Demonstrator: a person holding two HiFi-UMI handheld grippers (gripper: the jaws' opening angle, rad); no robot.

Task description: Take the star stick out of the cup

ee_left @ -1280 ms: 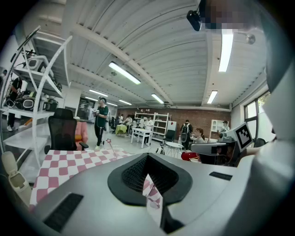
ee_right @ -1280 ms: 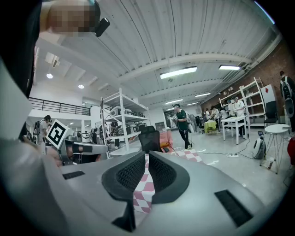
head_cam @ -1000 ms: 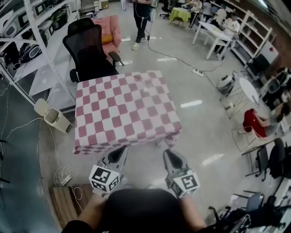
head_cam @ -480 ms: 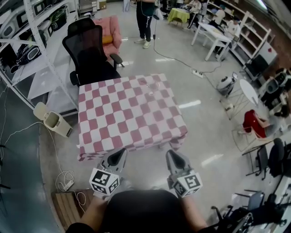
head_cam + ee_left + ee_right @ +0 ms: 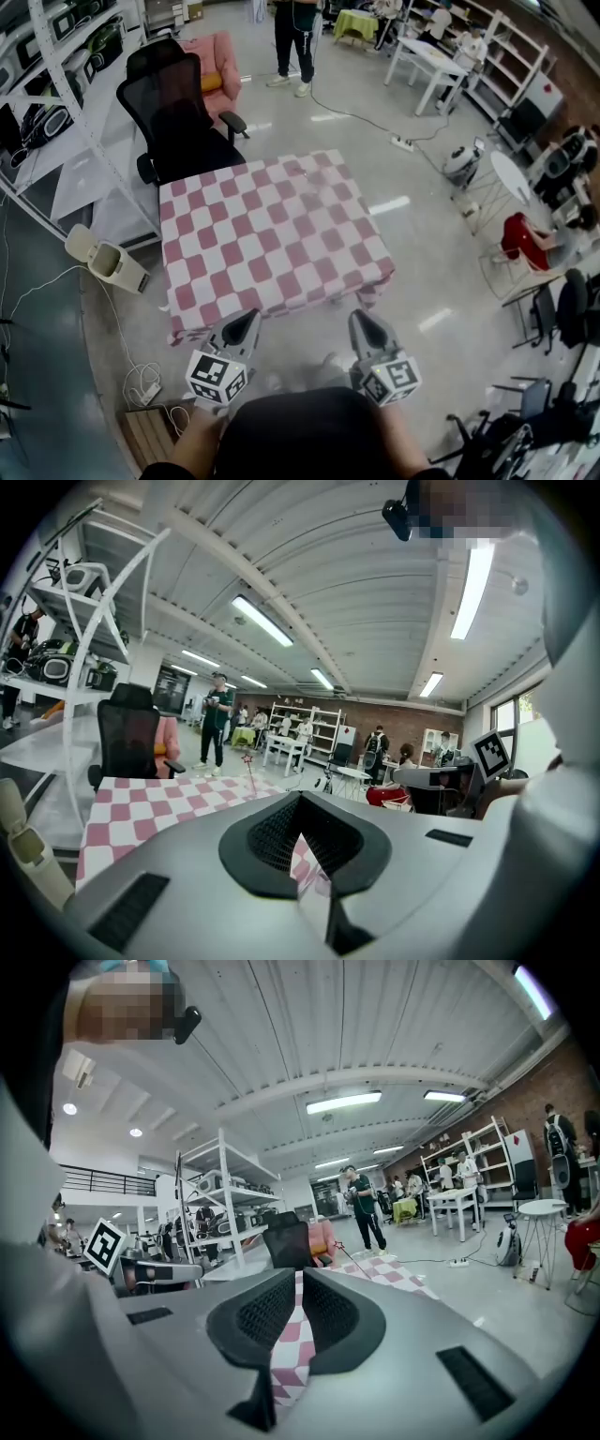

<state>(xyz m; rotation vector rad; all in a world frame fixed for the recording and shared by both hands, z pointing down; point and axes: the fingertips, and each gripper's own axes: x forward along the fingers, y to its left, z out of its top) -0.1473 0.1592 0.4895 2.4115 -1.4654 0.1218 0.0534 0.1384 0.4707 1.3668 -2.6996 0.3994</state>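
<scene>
Checked cloth covers the table [image 5: 262, 253] in a busy workshop. We hold both grippers short of its near edge: the left gripper [image 5: 250, 318] pressed together, the right gripper [image 5: 360, 318] likewise, nothing between either pair of jaws. Near the far edge the star stick [image 5: 249, 769] leans up from the cup [image 5: 301, 174], well apart from us
</scene>
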